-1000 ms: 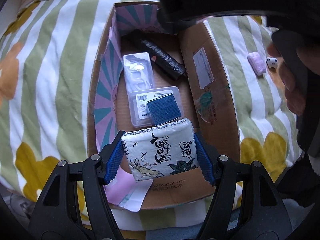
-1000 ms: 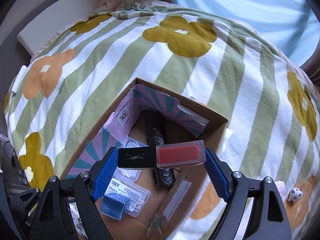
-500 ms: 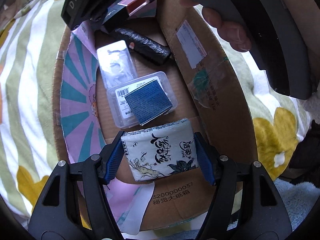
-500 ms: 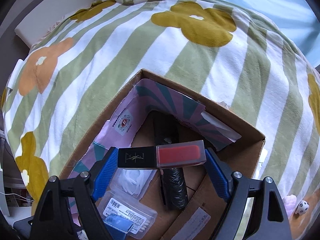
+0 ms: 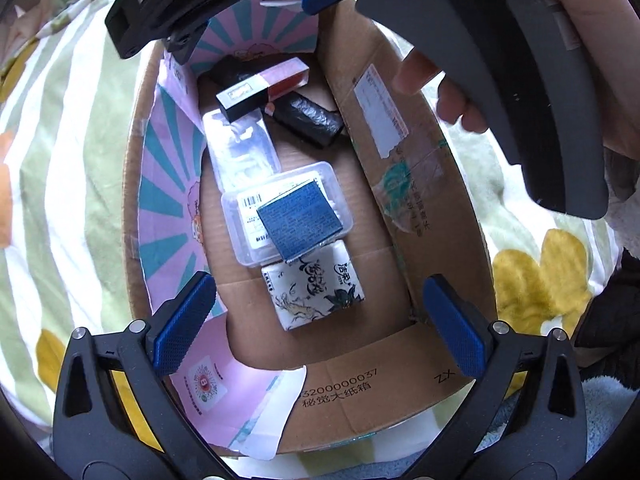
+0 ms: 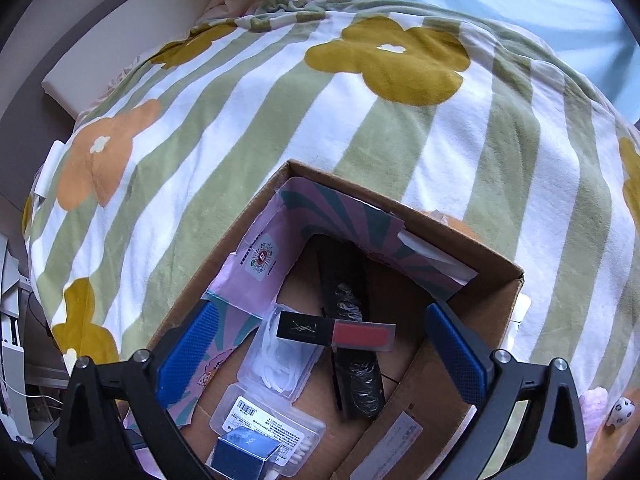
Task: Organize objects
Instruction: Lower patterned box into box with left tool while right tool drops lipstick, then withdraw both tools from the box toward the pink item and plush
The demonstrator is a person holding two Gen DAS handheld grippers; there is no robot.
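Both tools' jaws are opening over the brown cardboard box (image 5: 404, 208) on the green-striped flowered bed cover (image 6: 360, 128): the left tool (image 5: 320, 326) stands wide above the white printed tissue pack (image 5: 314, 294) lying at the box's near end, the right tool (image 6: 324, 356) wide around the black-and-red lipstick tube (image 6: 336, 333), which it no longer grips. The tube lies across a black wrapped roll (image 6: 352, 360) and a clear packet (image 6: 280, 356), so it may roll off. Low walls crowd both tools; straight up looks clearest.
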